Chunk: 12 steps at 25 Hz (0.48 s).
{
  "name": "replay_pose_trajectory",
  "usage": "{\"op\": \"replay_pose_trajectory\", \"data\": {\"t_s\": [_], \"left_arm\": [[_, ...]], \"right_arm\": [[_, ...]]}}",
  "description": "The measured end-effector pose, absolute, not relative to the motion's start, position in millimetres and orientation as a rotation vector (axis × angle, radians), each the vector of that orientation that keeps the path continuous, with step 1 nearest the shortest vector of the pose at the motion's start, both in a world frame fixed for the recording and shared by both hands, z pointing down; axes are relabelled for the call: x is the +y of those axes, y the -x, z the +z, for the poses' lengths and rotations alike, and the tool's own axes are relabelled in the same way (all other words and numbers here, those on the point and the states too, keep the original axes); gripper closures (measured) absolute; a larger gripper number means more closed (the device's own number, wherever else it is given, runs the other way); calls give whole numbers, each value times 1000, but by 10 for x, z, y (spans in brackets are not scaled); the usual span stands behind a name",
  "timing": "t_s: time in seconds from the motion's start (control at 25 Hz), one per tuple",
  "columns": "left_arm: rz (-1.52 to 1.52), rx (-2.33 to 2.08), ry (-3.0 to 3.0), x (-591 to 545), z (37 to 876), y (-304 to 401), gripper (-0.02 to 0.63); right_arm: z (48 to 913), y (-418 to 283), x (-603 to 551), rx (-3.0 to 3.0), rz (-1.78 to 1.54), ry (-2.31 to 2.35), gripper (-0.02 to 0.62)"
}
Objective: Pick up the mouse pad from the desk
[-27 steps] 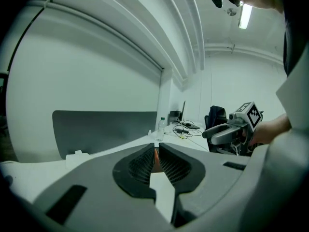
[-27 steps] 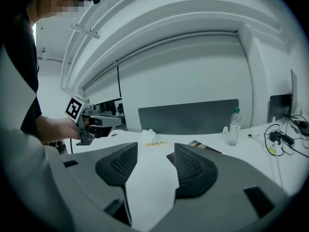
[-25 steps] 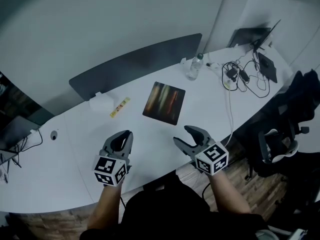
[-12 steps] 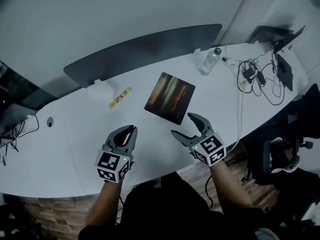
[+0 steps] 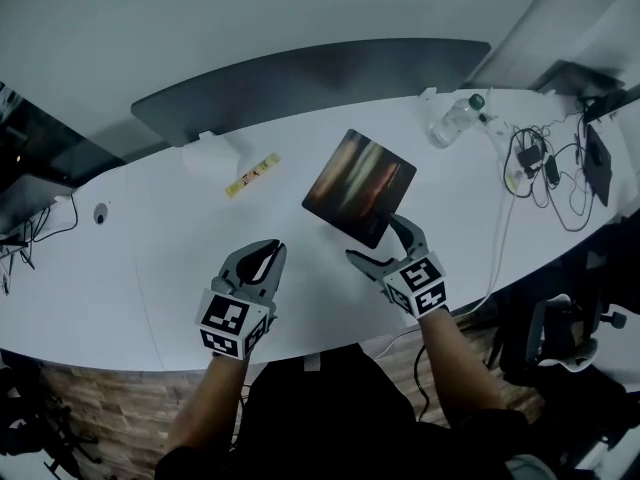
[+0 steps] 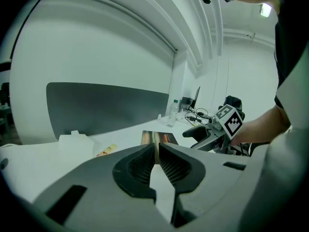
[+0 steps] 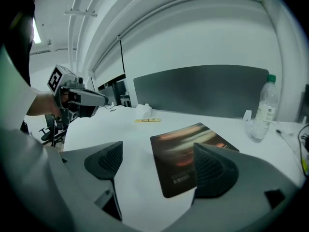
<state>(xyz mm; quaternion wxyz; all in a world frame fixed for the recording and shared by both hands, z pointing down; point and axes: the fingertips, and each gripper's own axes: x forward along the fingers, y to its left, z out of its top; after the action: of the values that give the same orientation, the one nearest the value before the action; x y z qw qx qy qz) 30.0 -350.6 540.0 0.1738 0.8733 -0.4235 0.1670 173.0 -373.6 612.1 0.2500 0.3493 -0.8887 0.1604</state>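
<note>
The right claw [image 5: 375, 239] [image 7: 157, 164] stands wide open, its jaws having just been opening, and grips nothing. In the right gripper view the near corner of the mouse pad [image 5: 360, 185] [image 7: 181, 151] lies flat in the gap between the two jaws. The right-hand jaw sits in front of the pad's near edge, and whether it touches there cannot be told. The head view agrees: one jaw tip reaches over the pad's nearest corner while the other hangs over bare tabletop [image 5: 150, 258].

The left claw [image 5: 263, 252] [image 6: 155, 158] is closed to a thin slit with nothing in it. It sits above the tabletop's near edge, well apart from the pad.

The pad – dark, with blurred reddish streaks – rests turned at an angle near the middle of the white tabletop. To its left lie a yellow strip [image 5: 252, 175] [image 7: 147, 120] and a small white box [image 5: 205, 154] [image 6: 75, 141]. On the far right side stands a clear water bottle [image 5: 455, 122] [image 7: 263, 111], and beyond it a tangle of cables [image 5: 540, 163]. A dark panel [image 5: 300, 78] runs along the tabletop's far edge.
</note>
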Motion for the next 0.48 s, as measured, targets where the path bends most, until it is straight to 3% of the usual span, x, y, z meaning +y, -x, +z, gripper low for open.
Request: {"op": "replay_pose_trajectory", "data": {"t_s": [0.48], "left_arm": [[532, -1222, -2400, -3510, 5641, -337, 571]], "right_arm": [[6650, -1881, -4243, -2355, 378, -898, 125]]}}
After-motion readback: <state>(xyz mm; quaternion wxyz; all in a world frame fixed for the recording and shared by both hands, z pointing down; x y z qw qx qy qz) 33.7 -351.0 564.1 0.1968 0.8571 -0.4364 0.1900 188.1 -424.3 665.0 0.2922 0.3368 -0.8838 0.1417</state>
